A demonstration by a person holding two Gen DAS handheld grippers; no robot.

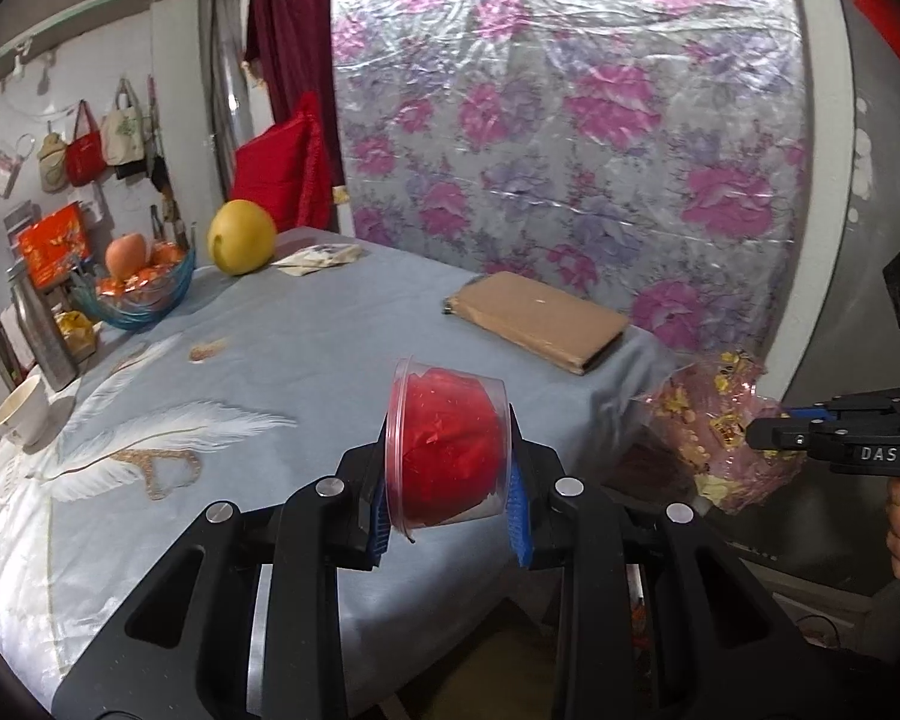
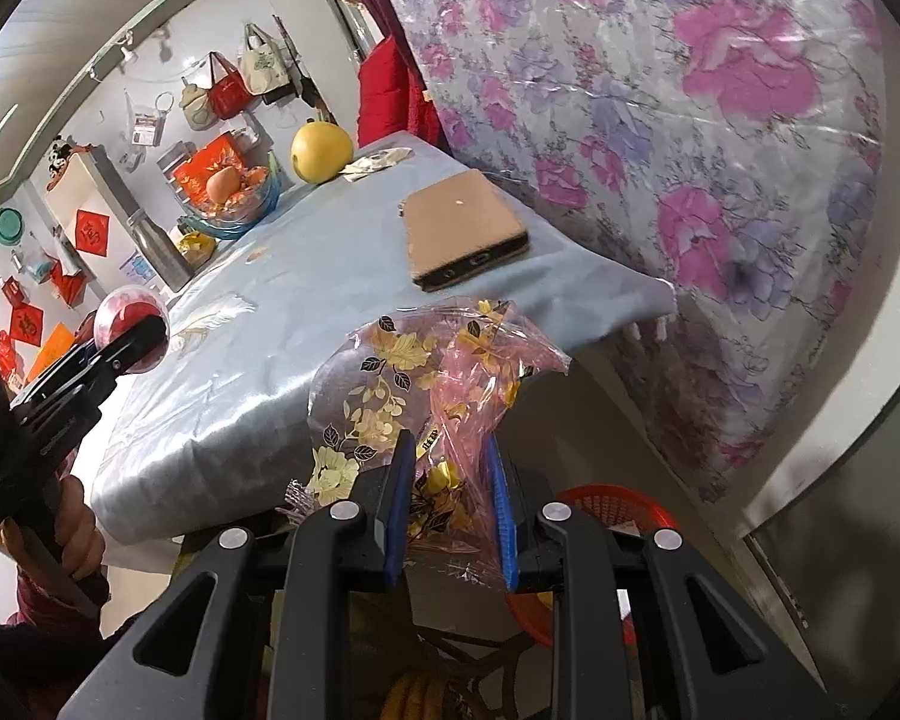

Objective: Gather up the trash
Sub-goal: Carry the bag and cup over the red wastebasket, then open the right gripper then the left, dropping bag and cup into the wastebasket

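My left gripper (image 1: 450, 501) is shut on a clear plastic cup (image 1: 450, 450) stuffed with red paper, held on its side above the table's near edge. The cup also shows in the right wrist view (image 2: 131, 324), at the left. My right gripper (image 2: 450, 513) is shut on a crumpled pink plastic bag (image 2: 414, 372) with gold flowers, held beside the table's right corner. The bag also shows in the left wrist view (image 1: 720, 426), with the right gripper (image 1: 762, 438) at the far right.
The table (image 1: 306, 324) has a grey cloth with a feather print. On it lie a brown flat box (image 1: 540, 321), a yellow pomelo (image 1: 241, 237), a fruit bowl (image 1: 141, 288), paper scraps (image 1: 318, 257), a white cup (image 1: 23, 414) and a steel flask (image 1: 42, 330). A red basket (image 2: 618, 507) sits on the floor below. A wrapped floral mattress (image 1: 570, 120) stands behind.
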